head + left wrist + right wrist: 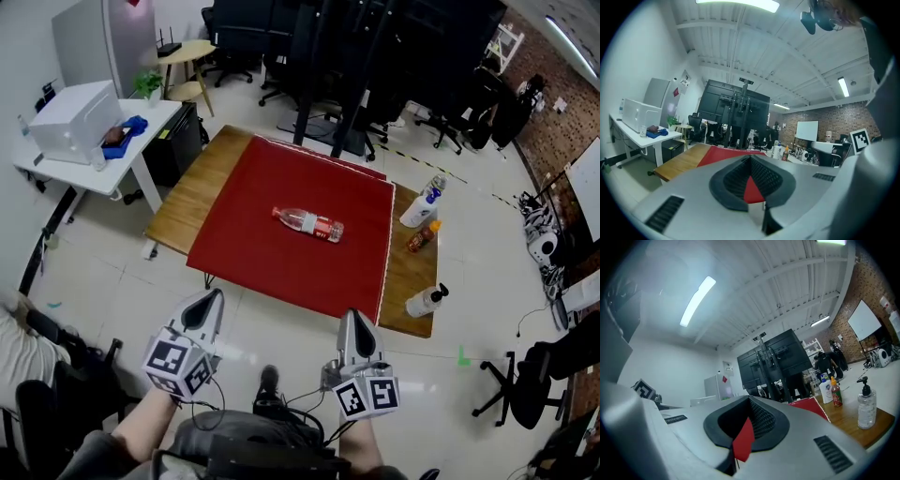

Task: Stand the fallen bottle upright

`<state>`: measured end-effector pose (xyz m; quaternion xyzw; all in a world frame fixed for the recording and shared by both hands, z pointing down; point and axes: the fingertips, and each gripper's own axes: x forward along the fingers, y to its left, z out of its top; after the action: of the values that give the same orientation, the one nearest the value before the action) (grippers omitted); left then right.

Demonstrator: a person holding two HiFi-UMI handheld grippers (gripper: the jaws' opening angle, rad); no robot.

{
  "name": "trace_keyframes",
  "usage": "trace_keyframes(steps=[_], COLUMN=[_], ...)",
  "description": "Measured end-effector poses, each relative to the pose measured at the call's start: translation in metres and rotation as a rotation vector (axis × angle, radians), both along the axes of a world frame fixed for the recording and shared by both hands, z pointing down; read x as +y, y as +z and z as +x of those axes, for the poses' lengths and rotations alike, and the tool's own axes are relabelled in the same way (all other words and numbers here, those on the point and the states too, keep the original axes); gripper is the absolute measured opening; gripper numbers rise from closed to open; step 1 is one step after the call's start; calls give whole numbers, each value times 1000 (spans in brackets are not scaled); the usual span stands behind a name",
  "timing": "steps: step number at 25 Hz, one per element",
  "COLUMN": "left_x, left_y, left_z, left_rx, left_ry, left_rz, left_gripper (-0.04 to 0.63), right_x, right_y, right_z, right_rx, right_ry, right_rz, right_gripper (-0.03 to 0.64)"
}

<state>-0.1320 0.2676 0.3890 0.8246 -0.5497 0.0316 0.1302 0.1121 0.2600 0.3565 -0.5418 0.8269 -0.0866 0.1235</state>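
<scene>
Head view: the fallen bottle [307,223] lies on its side near the middle of the red cloth [272,262] on the bench [192,192]. Its long axis runs left to right across my view and dips slightly to the right. It sits ahead of both tools and well apart from them. I judge the right hand-held gripper [353,317] a little nearer than the left hand-held gripper [212,296].

Left gripper view: the jaws are clenched on nothing. The cloth shows beyond the tips, and I cannot make out the bottle.

Right gripper view: the jaws are clenched and empty, aimed past the cloth's right corner. The bottle is out of frame.
</scene>
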Motion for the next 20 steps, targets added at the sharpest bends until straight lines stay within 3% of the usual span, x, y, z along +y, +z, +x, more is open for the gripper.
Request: trace_keyframes(steps=[10, 20], left_x=[-94, -134], left_y=[8, 10], left_z=[30, 57], left_rx=[-17, -33], left_ry=[-51, -43], left_rz=[-14, -12], left_gripper=[29, 29], right_x=[-80, -120], right_y=[12, 20], right_z=[53, 83], right_rx=[-23, 12], right_ry=[1, -19], right_rz=[-25, -33], right_gripper=[-5, -5])
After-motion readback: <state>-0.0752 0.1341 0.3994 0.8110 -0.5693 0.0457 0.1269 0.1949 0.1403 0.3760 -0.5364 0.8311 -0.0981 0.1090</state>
